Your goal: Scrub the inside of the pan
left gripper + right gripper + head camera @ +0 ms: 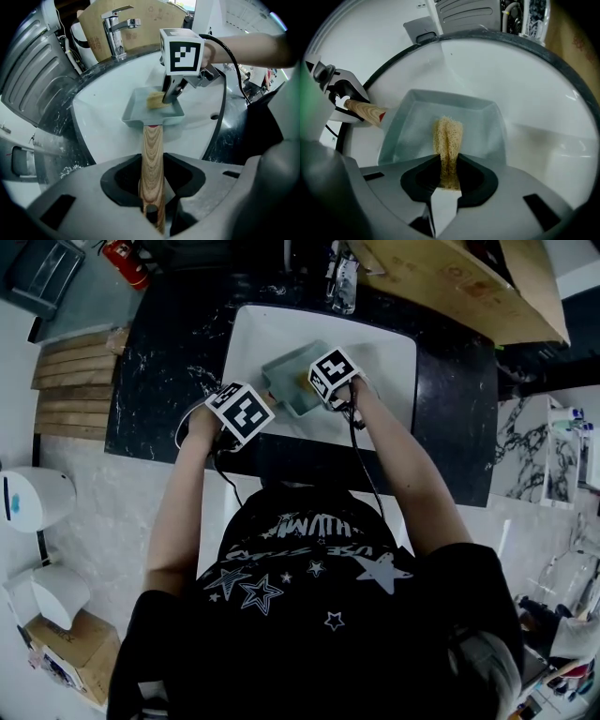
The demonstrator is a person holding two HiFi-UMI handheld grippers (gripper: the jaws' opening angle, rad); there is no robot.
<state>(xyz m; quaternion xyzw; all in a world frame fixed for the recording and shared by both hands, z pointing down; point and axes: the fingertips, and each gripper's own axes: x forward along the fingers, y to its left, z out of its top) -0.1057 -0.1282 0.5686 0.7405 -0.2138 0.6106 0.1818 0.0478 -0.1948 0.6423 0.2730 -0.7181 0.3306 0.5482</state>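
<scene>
1. My left tongs (pixel 152 183) are clenching the light wooden handle (pixel 152 149) of the pale grey-blue square metal pan (pixel 289 382). Both pads are pressing on the wood near its holed end.
2. The handle is running straight away from those tongs toward 12 o'clock in the left gripper view, and the pan is sitting level at its far end.
3. In the head view the pan is lying inside the white rectangular sink basin (pixel 389 357), near its middle, with the handle pointing toward 8 o'clock. I cannot tell whether the pan's underside is touching the basin.
4. My right tongs (pixel 449 176) are grasping a yellow fibrous scrubbing sponge (pixel 448 135), squeezed into a fold between the pads.
5. The sponge's free end is sticking out past the tips and reaching down inside the pan, at about 1 o'clock from the pan's centre in the left gripper view. It is looking as if it is touching the pan's floor.
6. Both tongs are pointing steeply down, the right at the pan's 3 o'clock side in the head view, the left at its 8 o'clock.
7. A chrome tap (pixel 118 27) is standing at the basin's 12 o'clock edge.
8. The black marbled surface (pixel 169 362) is framing the basin on all sides.
</scene>
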